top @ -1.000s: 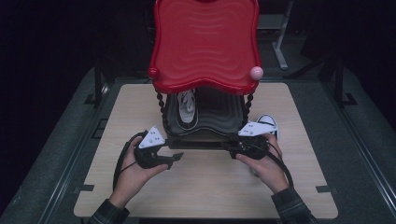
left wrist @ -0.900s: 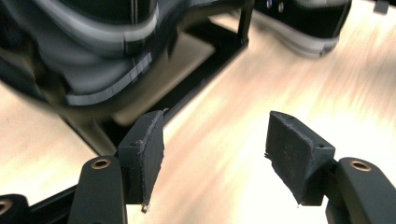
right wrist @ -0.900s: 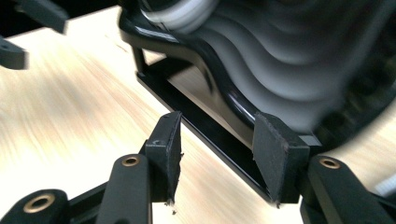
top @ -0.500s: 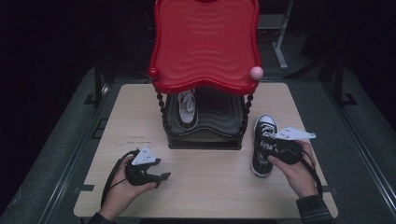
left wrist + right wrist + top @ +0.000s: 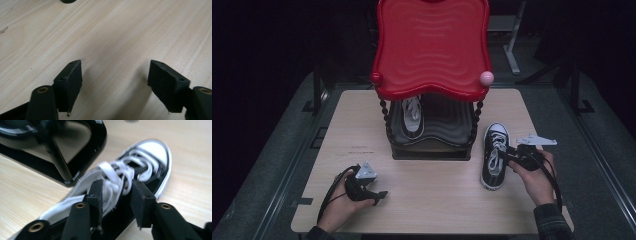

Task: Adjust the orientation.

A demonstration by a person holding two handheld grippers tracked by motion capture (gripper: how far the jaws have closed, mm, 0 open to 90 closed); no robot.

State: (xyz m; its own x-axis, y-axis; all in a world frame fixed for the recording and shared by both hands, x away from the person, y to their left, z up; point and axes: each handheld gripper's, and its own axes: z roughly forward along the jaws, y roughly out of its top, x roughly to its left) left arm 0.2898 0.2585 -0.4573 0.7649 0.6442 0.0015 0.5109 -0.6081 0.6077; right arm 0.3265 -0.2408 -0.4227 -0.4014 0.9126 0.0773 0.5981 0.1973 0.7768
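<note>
The wooden table [image 5: 432, 200] carries a red-topped rack [image 5: 432, 50]. Just right of its base, the black sneaker [image 5: 494, 155] lies flat, pinched at laces and tongue by the right gripper [image 5: 117, 195]. The left gripper [image 5: 115, 82] is held spread above bare wood.

A pale wood-grain rectangular tabletop [image 5: 432, 195] carries a black two-tier stand with a red wavy top tray [image 5: 432, 150] at its middle; just right of the stand's base, a black-and-white laced canvas sneaker [image 5: 495, 157] lies flat, sole down, toe pointing away.
</note>
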